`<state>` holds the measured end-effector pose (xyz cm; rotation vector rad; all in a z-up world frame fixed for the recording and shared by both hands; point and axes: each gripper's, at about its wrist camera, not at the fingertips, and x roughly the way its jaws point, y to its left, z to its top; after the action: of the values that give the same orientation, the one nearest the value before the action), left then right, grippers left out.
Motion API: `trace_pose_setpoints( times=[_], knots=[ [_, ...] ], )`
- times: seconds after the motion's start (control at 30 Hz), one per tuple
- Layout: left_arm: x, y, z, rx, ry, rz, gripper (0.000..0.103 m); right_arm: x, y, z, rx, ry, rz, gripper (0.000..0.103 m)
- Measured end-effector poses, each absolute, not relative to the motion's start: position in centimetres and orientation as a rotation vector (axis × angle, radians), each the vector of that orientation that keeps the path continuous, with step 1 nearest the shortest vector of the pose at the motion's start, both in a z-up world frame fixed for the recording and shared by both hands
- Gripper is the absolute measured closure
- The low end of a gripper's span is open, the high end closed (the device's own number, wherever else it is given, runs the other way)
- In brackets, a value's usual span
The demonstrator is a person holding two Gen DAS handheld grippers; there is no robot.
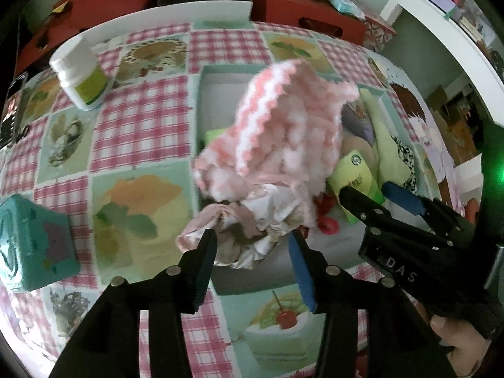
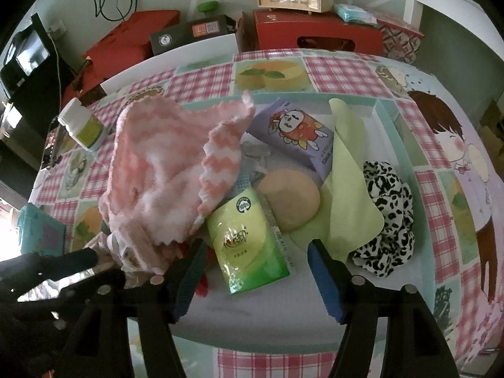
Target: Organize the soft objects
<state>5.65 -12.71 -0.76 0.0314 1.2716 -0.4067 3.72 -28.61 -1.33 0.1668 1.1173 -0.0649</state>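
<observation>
"DAS" is read on the right gripper's (image 1: 378, 193) black body in the left wrist view; "100%" is legible on the green tissue pack (image 2: 250, 241). The left gripper (image 1: 253, 245) is seen with jaws partly apart, the crumpled end of the pink-and-white cloth (image 1: 277, 138) lying between them, not pinched. The right gripper's jaws stand apart and empty over the tray (image 2: 390, 126). The cloth is draped over the tray's left side. The spotted scrunchie (image 2: 389, 217) and beige sponge (image 2: 291, 201) are shown clearly only by the right wrist view.
</observation>
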Motion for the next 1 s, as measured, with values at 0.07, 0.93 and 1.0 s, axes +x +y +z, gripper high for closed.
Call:
trace_pose_setpoints(
  times=[0.07, 0.93, 1.0],
  knots=[
    [5.7, -12.0, -0.5, 0.038, 1.263, -0.381, 0.054, 3.6, -28.5, -1.4, 0.162, 1.123, -0.068, 0.031],
    [3.7, -4.0, -0.8, 0.072, 1.167, -0.137, 0.006, 0.3, -24.8, -0.5, 0.080, 1.114, -0.085, 0.000],
    [3.4, -3.7, -0.7, 0.066, 1.164, -0.140, 0.006, 0.0, -24.4, -0.4, 0.073, 1.116, -0.083, 0.000]
  ],
)
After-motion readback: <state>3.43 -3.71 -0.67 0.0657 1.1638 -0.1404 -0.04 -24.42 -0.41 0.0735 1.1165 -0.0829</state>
